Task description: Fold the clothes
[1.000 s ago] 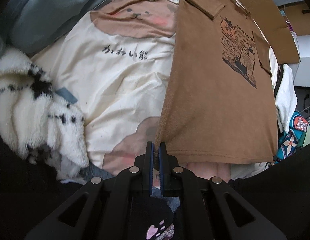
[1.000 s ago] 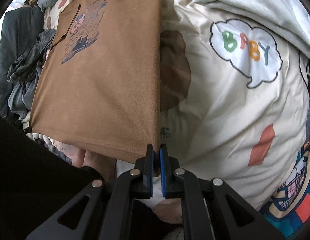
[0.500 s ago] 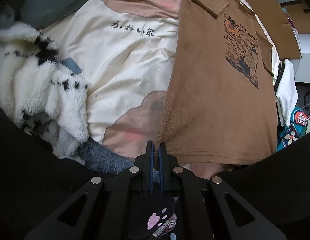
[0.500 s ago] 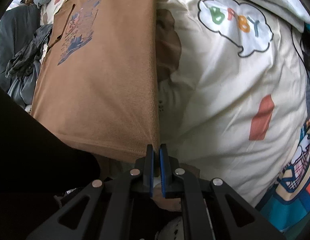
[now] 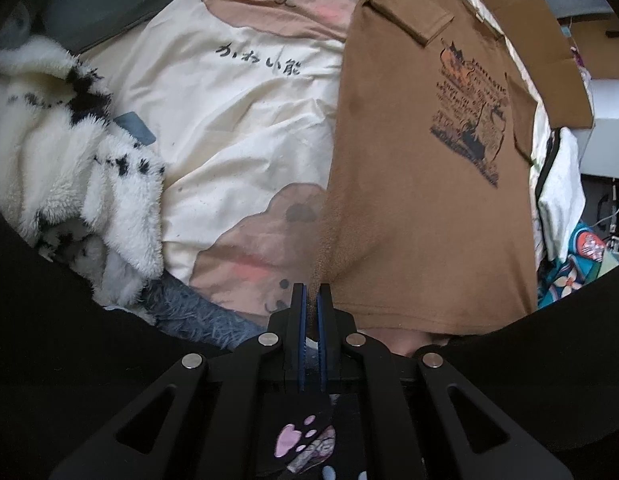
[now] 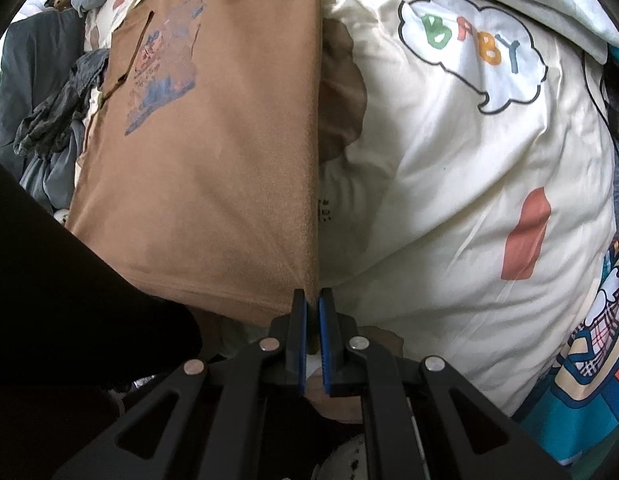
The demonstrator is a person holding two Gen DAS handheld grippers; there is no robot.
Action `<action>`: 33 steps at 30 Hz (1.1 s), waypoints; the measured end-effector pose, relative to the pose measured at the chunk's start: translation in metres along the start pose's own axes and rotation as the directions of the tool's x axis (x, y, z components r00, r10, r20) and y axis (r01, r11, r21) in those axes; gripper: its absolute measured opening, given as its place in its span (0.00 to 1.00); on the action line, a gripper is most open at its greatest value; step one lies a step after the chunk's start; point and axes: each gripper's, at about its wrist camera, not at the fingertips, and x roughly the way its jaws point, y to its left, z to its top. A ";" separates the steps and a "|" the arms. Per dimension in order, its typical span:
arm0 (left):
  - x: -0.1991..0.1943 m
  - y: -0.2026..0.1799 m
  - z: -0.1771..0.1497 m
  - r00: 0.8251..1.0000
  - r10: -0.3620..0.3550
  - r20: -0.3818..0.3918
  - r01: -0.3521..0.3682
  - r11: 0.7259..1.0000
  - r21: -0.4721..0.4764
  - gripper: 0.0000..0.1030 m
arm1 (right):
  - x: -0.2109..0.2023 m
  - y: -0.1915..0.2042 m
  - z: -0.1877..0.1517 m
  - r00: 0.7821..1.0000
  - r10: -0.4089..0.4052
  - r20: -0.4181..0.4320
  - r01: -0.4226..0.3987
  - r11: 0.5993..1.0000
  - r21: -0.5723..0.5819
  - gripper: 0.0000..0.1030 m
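Two black two-finger grippers, left gripper (image 5: 312, 294) and right gripper (image 6: 312, 298), each clamped on one bottom corner of one brown printed T-shirt (image 5: 421, 184); one cream cartoon quilt (image 6: 449, 184) beneath, one fluffy white black-spotted garment (image 5: 69, 168) centre left.

Right gripper (image 6: 312, 300) w/ blue pads is pinching the near hem corner of a folded brown printed T-shirt (image 6: 213, 152), which is lying over a cream cartoon-print quilt (image 6: 449, 184).
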 end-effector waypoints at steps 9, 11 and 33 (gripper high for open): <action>-0.038 -0.017 0.020 0.994 -0.080 0.076 0.079 0.997 0.007 0.04 | -0.035 0.020 0.017 0.999 -0.007 0.053 0.009 0.999 -0.044 0.05; -0.047 -0.021 0.022 0.991 -0.096 0.091 0.095 0.995 0.012 0.04 | -0.040 0.022 0.020 0.998 -0.006 0.066 0.009 0.999 -0.052 0.05; -0.125 -0.048 0.048 0.928 -0.243 0.284 0.238 0.970 0.052 0.04 | -0.133 0.054 0.058 0.973 0.024 0.231 0.013 0.988 -0.154 0.05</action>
